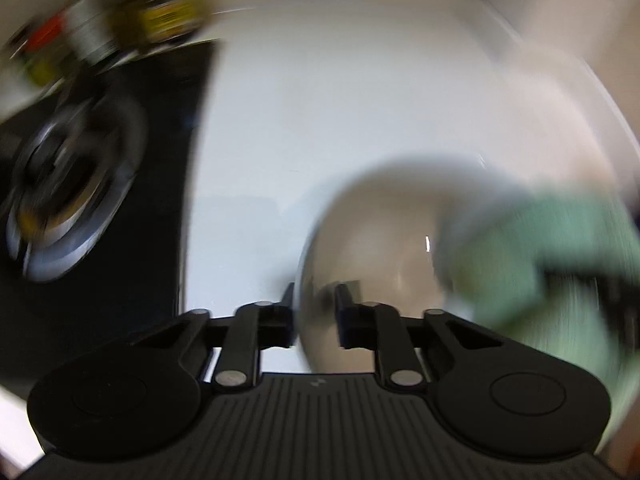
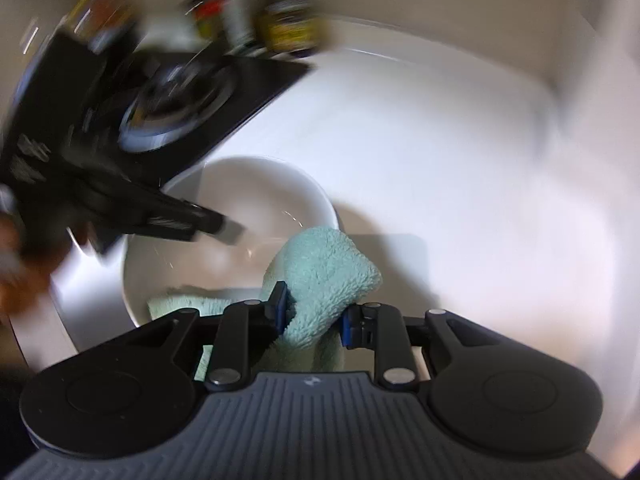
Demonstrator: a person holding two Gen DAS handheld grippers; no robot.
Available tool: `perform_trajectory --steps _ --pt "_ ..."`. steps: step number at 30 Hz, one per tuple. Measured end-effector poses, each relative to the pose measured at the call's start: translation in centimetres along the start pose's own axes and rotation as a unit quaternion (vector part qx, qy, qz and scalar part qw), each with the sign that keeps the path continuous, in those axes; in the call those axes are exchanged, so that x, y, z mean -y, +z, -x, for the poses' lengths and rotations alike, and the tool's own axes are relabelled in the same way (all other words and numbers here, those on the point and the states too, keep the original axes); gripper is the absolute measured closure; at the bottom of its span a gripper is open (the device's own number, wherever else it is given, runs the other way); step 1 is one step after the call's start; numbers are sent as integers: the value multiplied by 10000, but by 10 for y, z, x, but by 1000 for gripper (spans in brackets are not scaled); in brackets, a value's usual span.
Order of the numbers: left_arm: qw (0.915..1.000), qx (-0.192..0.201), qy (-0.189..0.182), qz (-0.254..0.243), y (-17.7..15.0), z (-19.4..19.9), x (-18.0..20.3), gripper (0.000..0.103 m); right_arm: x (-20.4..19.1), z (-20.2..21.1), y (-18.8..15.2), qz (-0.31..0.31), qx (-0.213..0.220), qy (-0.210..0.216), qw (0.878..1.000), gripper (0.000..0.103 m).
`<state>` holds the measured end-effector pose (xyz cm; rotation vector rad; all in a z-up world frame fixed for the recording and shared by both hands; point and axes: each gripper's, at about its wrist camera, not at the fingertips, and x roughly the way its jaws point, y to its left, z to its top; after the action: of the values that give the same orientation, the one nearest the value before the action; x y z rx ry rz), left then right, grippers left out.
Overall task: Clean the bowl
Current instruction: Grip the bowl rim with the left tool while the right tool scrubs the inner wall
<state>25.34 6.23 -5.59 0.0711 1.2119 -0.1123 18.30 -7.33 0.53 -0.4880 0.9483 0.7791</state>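
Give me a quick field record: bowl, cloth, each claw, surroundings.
bowl: white bowl on the white counter
cloth: green cloth bunched at the bowl's near rim
right claw: shut on the cloth
left claw: straddles the bowl's rim, grip unclear from blur
surroundings: black stove with burner beside the bowl

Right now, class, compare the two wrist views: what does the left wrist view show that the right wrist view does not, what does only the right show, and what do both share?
Only the left wrist view shows the left gripper from behind, its fingers straddling the bowl rim.

Only the right wrist view shows the right gripper clamped on the green cloth, the bowl's whole inside, and part of a hand.

Both show the bowl, the cloth, the white counter, the black hob and blurred bottles.
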Motion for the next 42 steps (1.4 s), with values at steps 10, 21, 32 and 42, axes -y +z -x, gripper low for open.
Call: perform_trajectory --steps 10,21,32,42 --pt "9928 -390 -334 -1080 62 -20 13 80 -15 -21 65 3282 -252 403 9434 83" --pt "9984 513 -117 198 32 -15 5 69 8 -1 23 392 97 26 9992 85" --pt "9927 400 201 1121 10 -9 9 70 -23 20 -33 -1836 521 -523 9802 80" --pt "9958 -64 -364 -835 41 -4 14 85 0 -19 31 2372 -265 -489 9699 81"
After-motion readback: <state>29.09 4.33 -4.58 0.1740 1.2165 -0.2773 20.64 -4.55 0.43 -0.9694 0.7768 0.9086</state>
